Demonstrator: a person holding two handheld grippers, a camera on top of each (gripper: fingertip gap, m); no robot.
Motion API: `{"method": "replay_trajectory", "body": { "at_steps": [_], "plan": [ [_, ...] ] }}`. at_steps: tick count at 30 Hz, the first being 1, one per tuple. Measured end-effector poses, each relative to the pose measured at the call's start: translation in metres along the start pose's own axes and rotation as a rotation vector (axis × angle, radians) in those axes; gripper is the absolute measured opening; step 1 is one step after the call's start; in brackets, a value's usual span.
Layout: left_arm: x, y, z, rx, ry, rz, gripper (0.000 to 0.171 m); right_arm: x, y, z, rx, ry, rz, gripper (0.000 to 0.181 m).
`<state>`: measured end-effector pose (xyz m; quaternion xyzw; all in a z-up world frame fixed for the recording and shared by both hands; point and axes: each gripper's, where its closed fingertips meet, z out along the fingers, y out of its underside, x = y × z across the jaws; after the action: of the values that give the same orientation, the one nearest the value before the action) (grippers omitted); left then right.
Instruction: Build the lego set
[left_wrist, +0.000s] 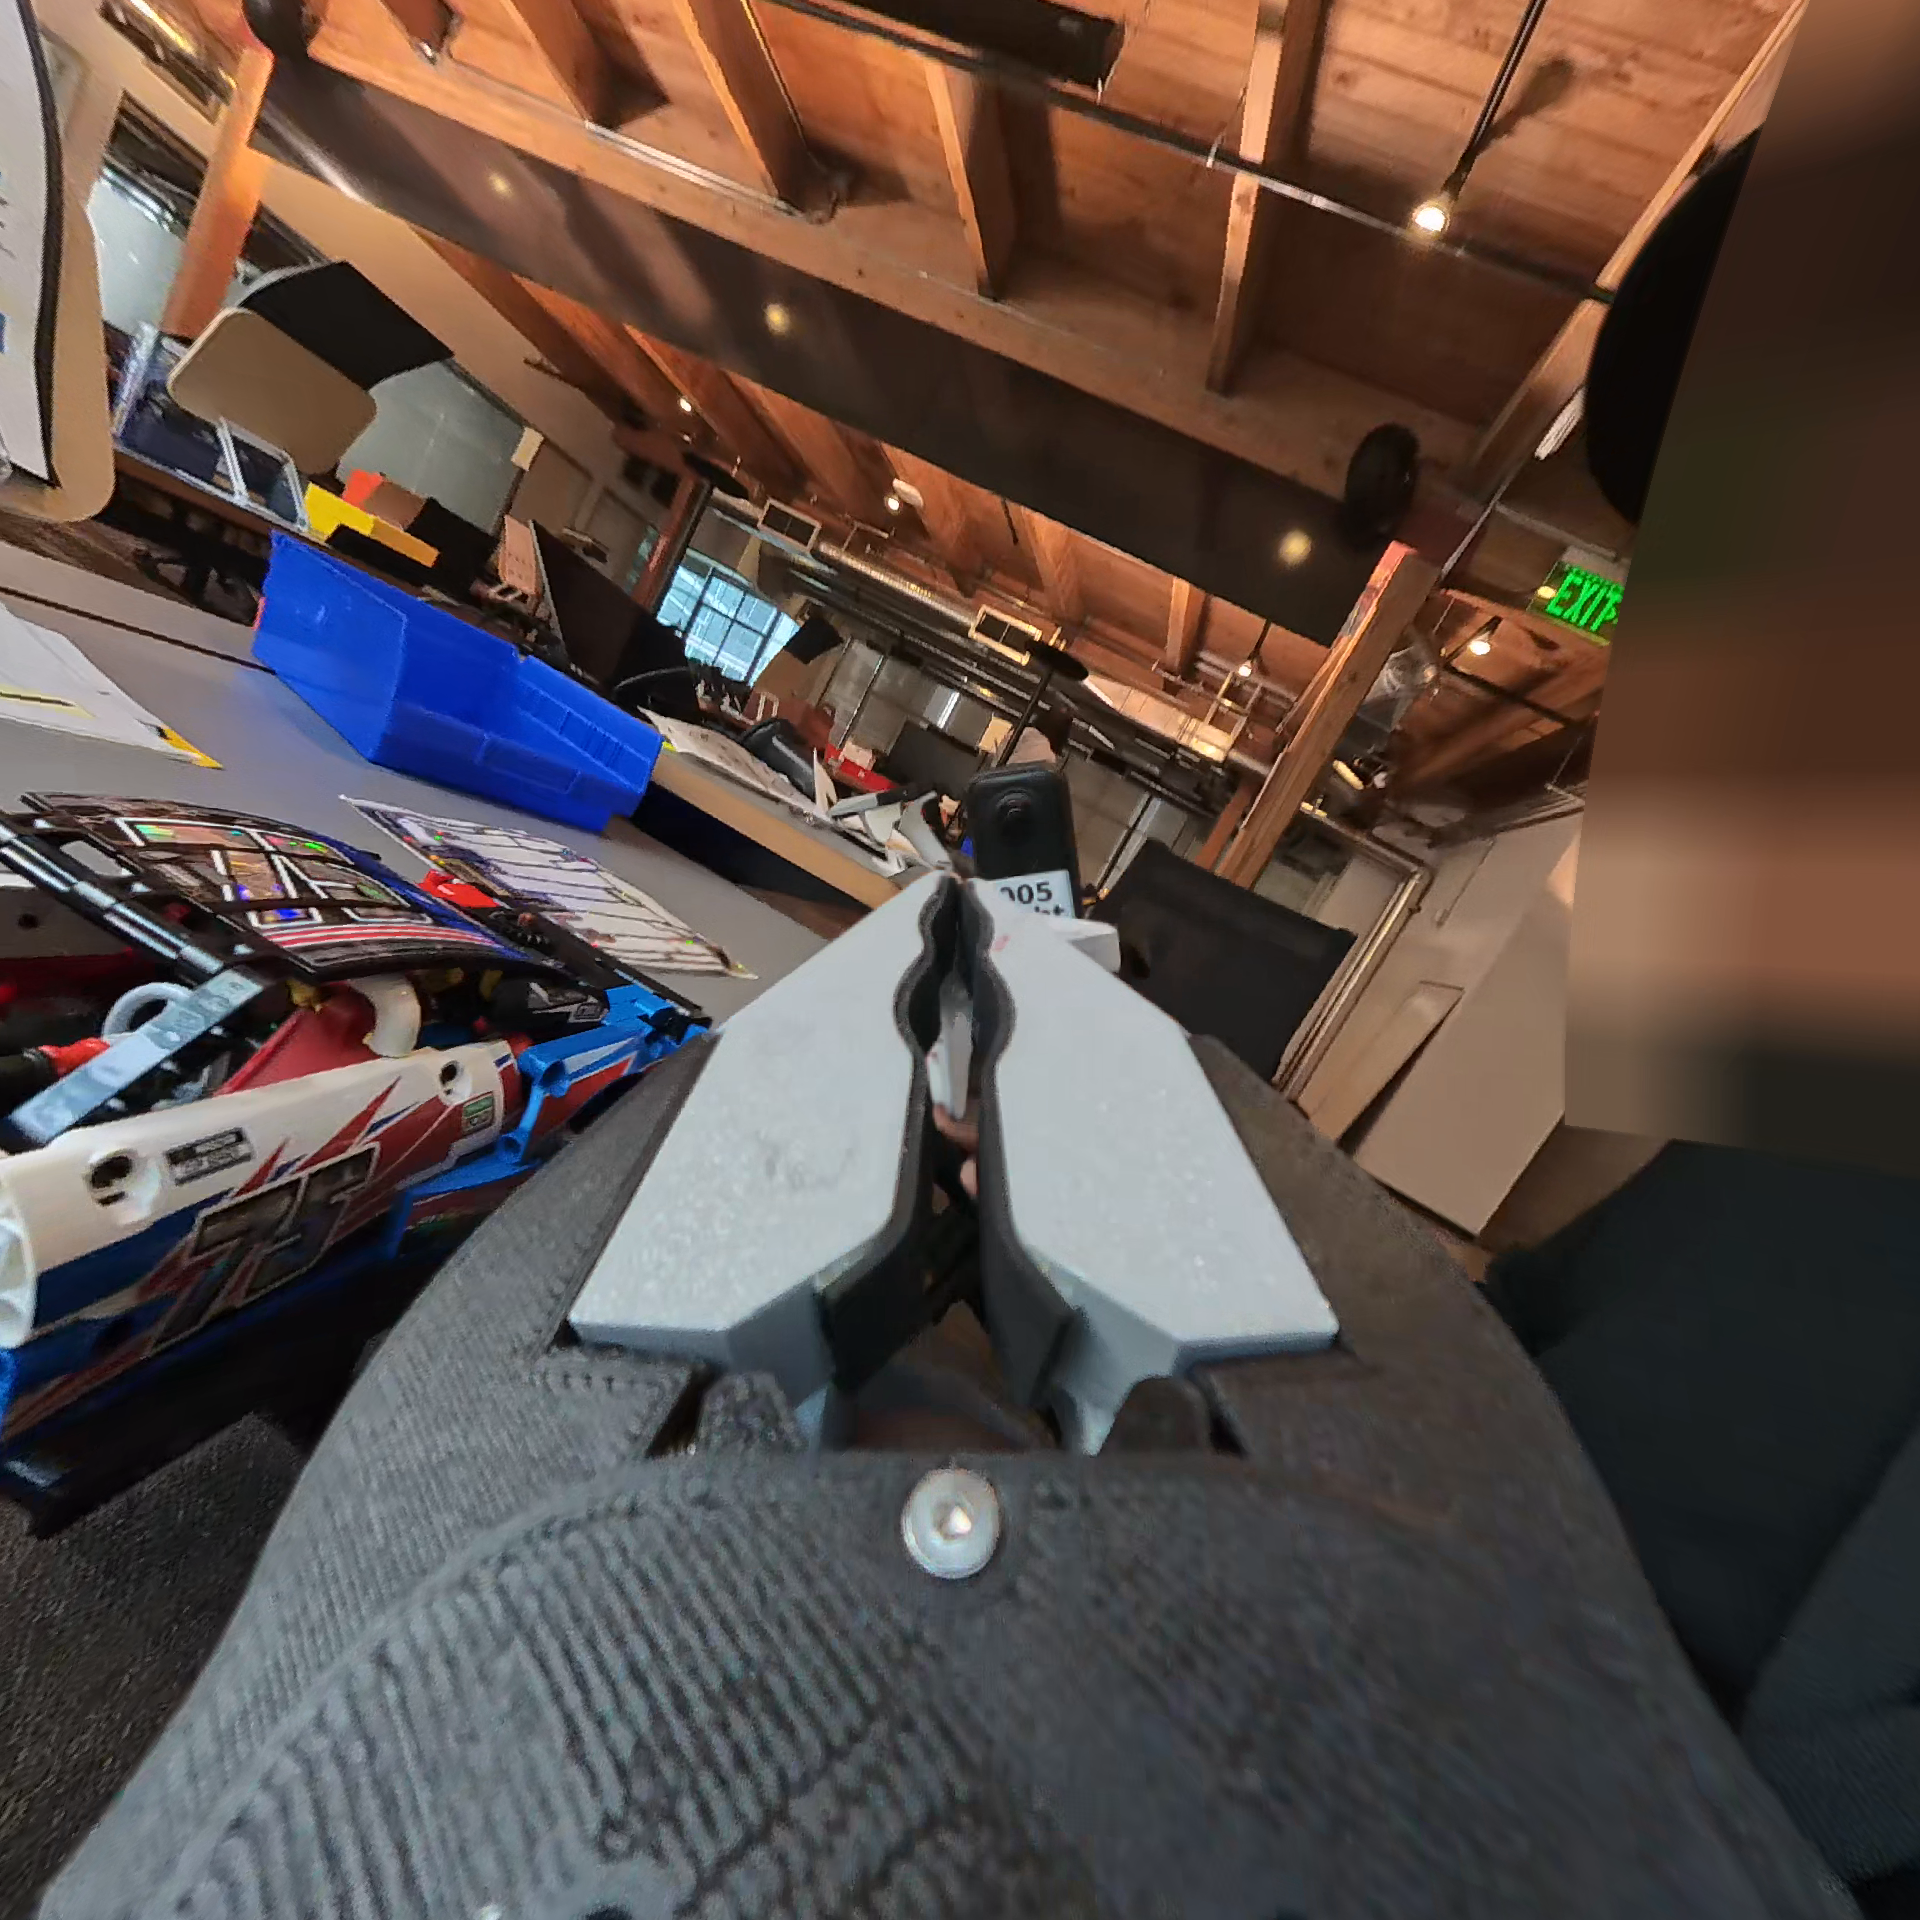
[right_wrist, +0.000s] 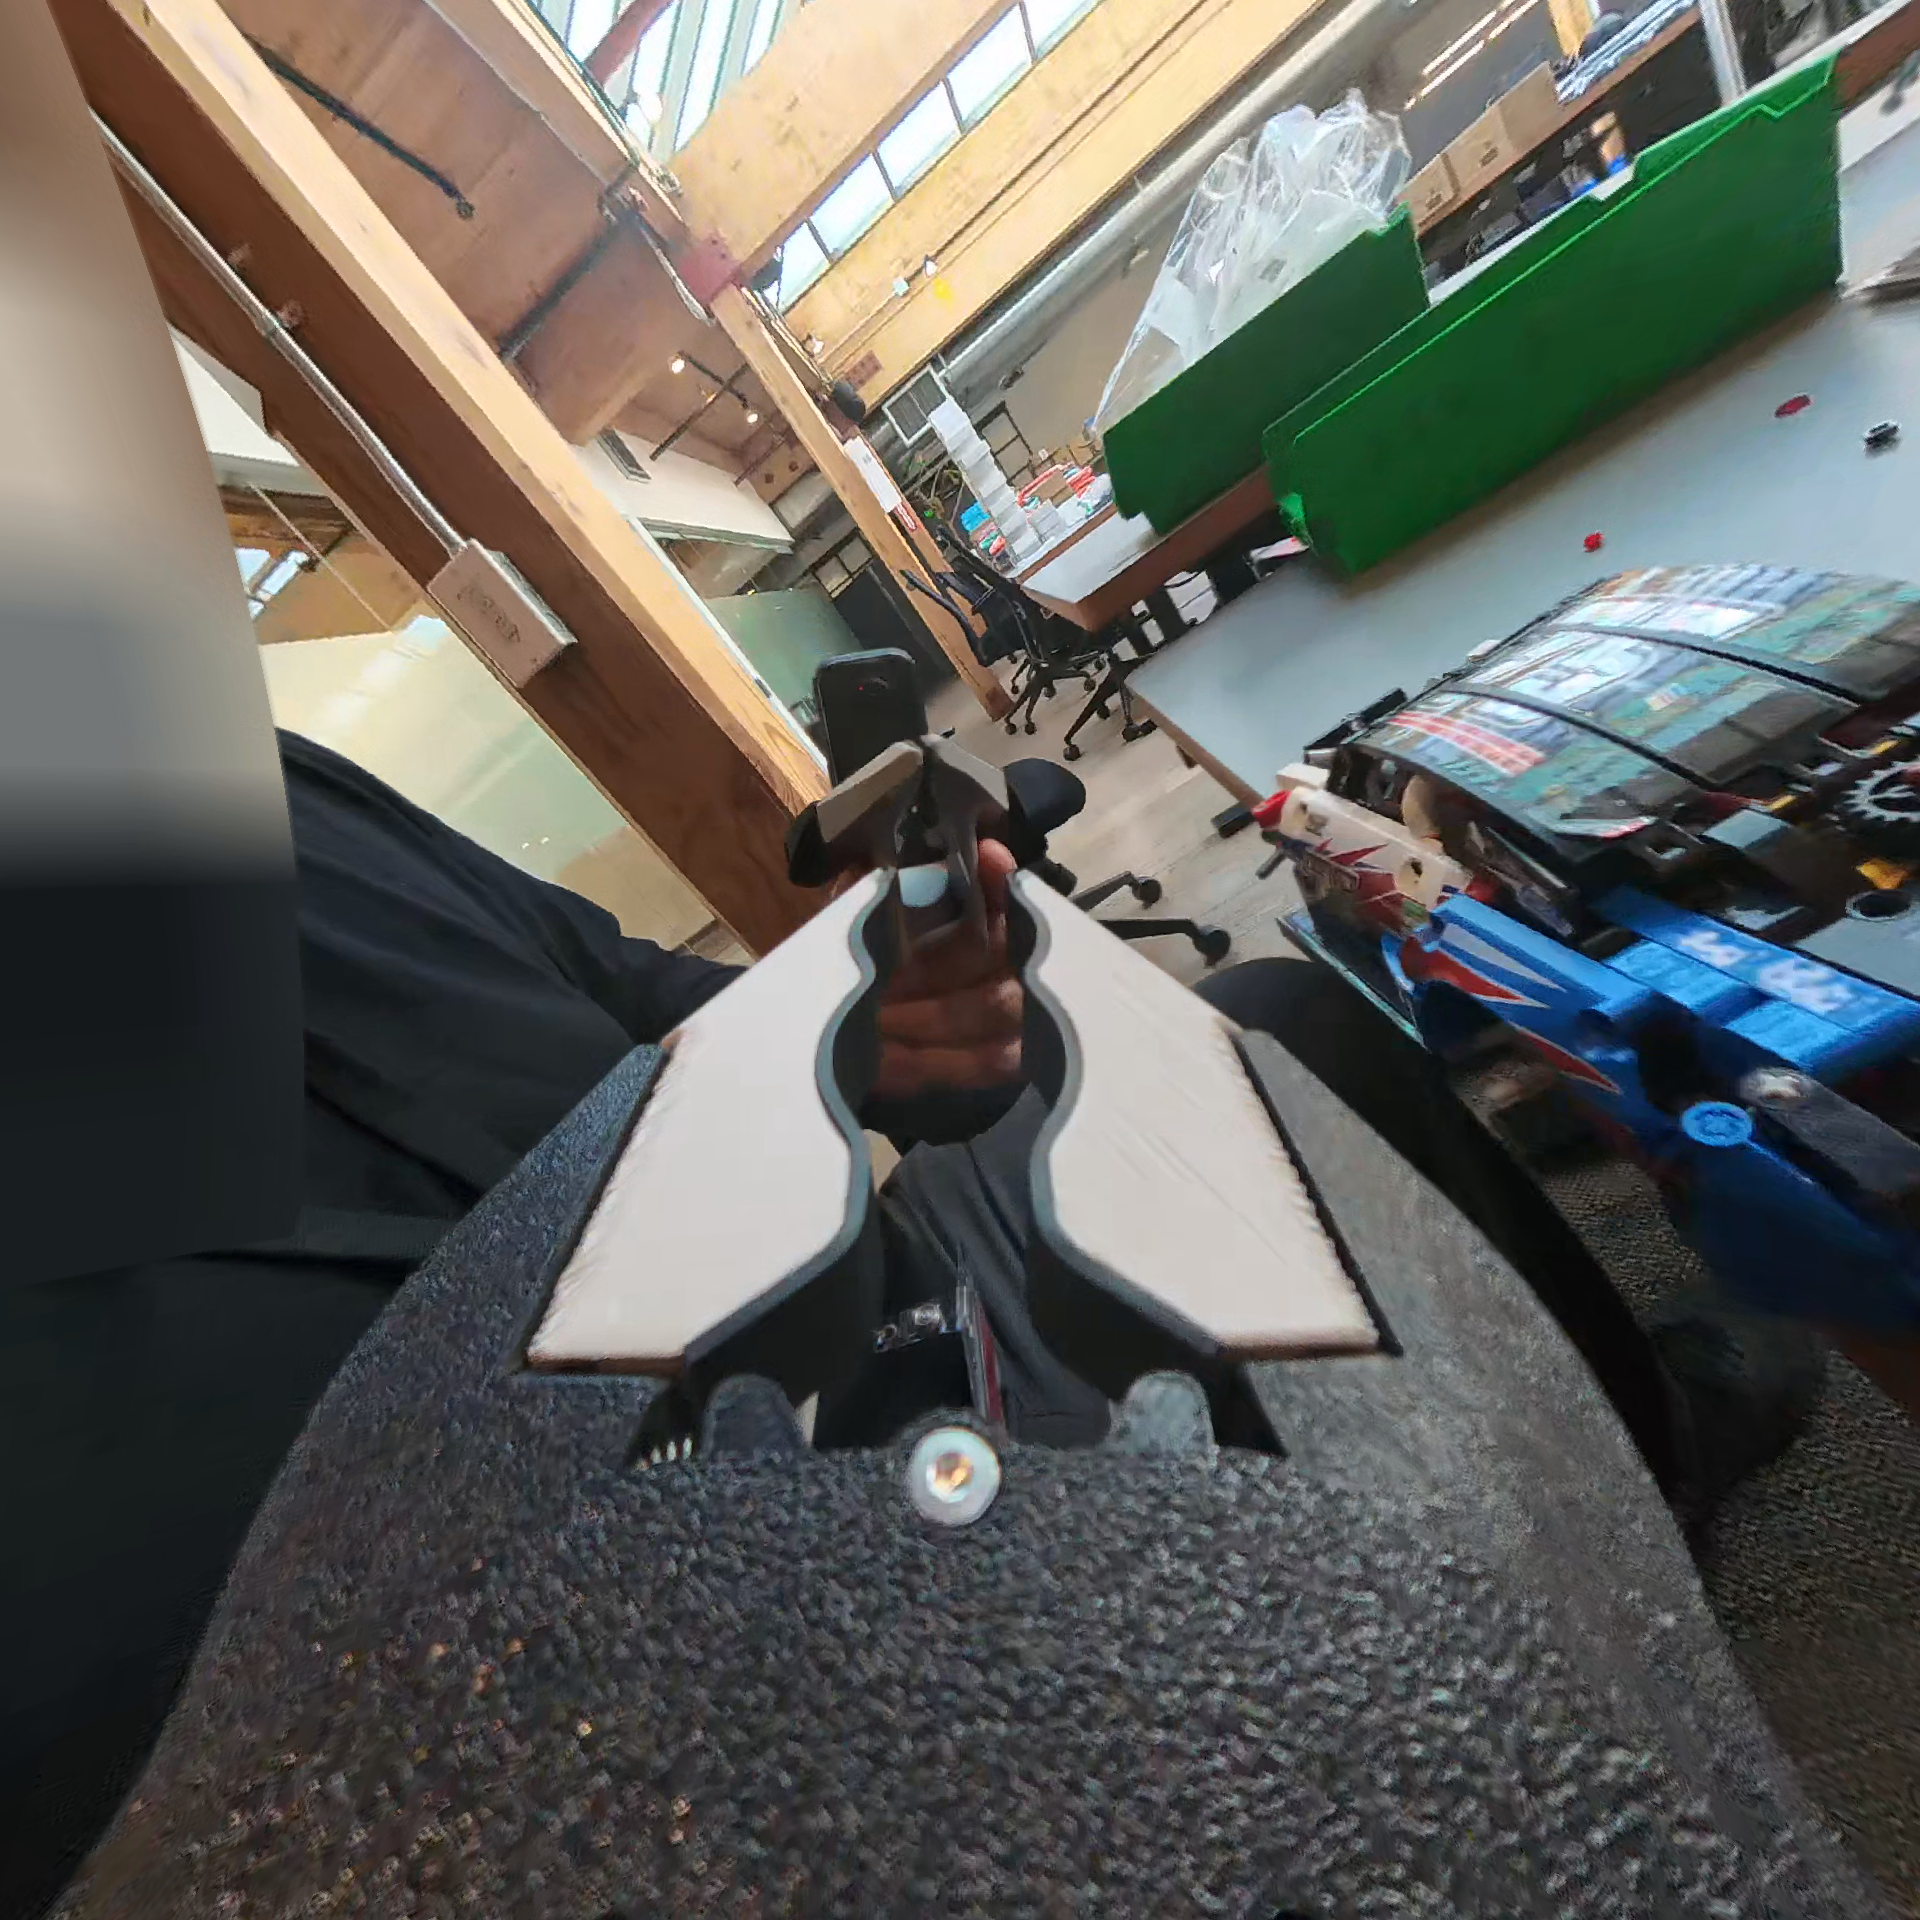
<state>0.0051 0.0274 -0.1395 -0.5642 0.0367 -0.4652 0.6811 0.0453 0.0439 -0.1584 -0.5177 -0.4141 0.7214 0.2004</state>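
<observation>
The left tool (left_wrist: 958, 904) is closed on a small white piece (left_wrist: 951, 1039); the right tool (right_wrist: 951, 883) faces it, parted and empty. The car (left_wrist: 260, 1091) sits left of the left tool.

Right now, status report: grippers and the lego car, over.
Left gripper shut on small white piece. Right gripper open, facing it. Lego car alongside, untouched. Nothing in the way.

Overhead runs a timber ceiling (left_wrist: 935, 208) of heavy beams with small spotlights, and a green exit sign (left_wrist: 1581, 603) glows at three o'clock in the left wrist view. A slanted wooden post (right_wrist: 499, 457) crosses from eleven o'clock in the right wrist view, with clerestory windows (right_wrist: 914, 135) bright at twelve. Black office chairs (right_wrist: 1049, 644) stand on the wood floor near centre, beside grey worktables (right_wrist: 1558, 582).
</observation>
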Motion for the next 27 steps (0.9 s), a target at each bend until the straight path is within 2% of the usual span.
{"method": "replay_trajectory", "body": {
  "at_steps": [5,9,18,19,20,21,25,27],
  "plan": [
    [0.016,-0.002,-0.001,0.077,0.032,-0.01,0.0,-0.012,0.008,0.014,-0.033,0.008,-0.079,0.014],
    [0.023,-0.002,-0.003,0.084,0.027,0.014,0.0,-0.023,0.005,0.018,-0.02,-0.012,-0.092,0.0],
    [0.026,0.002,-0.008,0.077,0.038,-0.003,0.0,-0.022,0.005,0.02,-0.042,0.047,-0.12,0.0],
    [0.024,0.004,-0.009,0.067,0.032,-0.003,0.002,-0.023,0.005,0.02,-0.045,0.053,-0.129,0.0],
    [0.023,0.006,-0.01,0.052,0.031,0.005,0.02,-0.023,0.007,0.02,-0.055,0.062,-0.142,0.0],
    [0.021,0.009,-0.01,0.035,0.018,0.015,0.028,-0.023,0.01,0.021,-0.076,0.077,-0.16,0.0],
    [0.025,0.011,-0.015,0.056,0.01,0.053,0.032,-0.024,0.018,0.024,-0.106,0.094,-0.205,0.0],
    [0.026,0.014,-0.02,0.051,0.036,0.036,0.024,-0.025,0.019,0.023,-0.103,0.075,-0.189,0.0]
  ]
}}
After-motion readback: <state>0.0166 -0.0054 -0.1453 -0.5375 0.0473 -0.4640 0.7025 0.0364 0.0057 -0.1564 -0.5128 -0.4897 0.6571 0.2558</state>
